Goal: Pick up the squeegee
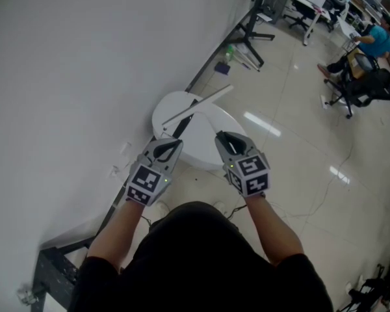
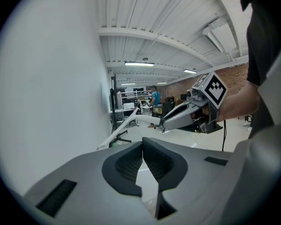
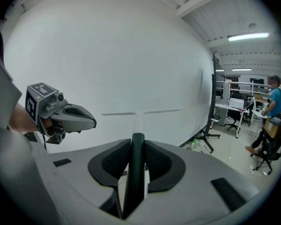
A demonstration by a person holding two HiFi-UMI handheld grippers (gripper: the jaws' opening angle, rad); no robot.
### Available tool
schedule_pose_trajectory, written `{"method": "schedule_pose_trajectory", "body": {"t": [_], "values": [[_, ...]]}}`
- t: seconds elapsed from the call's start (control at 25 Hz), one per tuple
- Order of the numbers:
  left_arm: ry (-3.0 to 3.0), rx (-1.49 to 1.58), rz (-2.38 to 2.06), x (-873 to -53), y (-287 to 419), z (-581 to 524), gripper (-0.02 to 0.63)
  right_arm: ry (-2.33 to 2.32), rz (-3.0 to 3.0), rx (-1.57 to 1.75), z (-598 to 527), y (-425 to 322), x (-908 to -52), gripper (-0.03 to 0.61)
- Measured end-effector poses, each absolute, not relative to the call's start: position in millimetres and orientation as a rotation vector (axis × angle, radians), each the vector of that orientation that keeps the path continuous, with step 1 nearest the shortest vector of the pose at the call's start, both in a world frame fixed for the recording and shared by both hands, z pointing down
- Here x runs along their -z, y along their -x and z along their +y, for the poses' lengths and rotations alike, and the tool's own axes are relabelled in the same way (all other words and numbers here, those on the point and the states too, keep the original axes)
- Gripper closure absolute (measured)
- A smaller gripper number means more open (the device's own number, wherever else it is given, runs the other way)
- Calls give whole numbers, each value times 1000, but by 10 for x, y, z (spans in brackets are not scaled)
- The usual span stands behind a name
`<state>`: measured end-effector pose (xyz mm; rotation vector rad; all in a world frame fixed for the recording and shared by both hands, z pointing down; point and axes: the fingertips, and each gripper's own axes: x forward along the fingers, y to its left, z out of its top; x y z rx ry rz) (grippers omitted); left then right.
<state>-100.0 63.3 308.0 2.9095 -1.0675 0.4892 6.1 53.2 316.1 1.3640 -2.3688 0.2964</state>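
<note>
The squeegee has a dark handle (image 3: 136, 172) and a long pale blade (image 3: 140, 111) that shows as a thin T against the white board. My right gripper (image 3: 137, 142) is shut on the handle and holds the blade out ahead. From the head view the blade (image 1: 201, 103) hangs above the round white table (image 1: 162, 109), just beyond the right gripper (image 1: 221, 137). The left gripper view shows the squeegee (image 2: 124, 128) sticking out of the right gripper (image 2: 163, 124). My left gripper (image 1: 175, 143) is beside it, pads touching (image 2: 142, 146), nothing between them.
A large white board (image 1: 84, 77) fills the left side, its black stand feet (image 1: 250, 34) on the glossy floor with a green bottle (image 1: 229, 52) beside them. A seated person in a blue top (image 1: 377, 41), office chairs (image 1: 361, 86) and desks are far right.
</note>
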Motion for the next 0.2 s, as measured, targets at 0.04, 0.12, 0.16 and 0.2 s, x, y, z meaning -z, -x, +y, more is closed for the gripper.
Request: {"method": "schedule_pose_trajectory", "body": {"t": [0.04,0.12,0.16,0.2], "values": [[-2910,-489,-1067,-3084,997,626,607,-1364,-2367,-295,527,-63,-3165,479],[-2911,-487,-1068,-3096,998,612,607,-1363,-2367,-290,519,-56,-3175,479],[-2911,-486,-1069,-3103,1002,605,607,-1363,-2367,-288,515,-48,-3180,479],[-2911,-485,-1069,-3111,1005,598,607,-1362,-2367,-285,511,-39,-3185,479]]}}
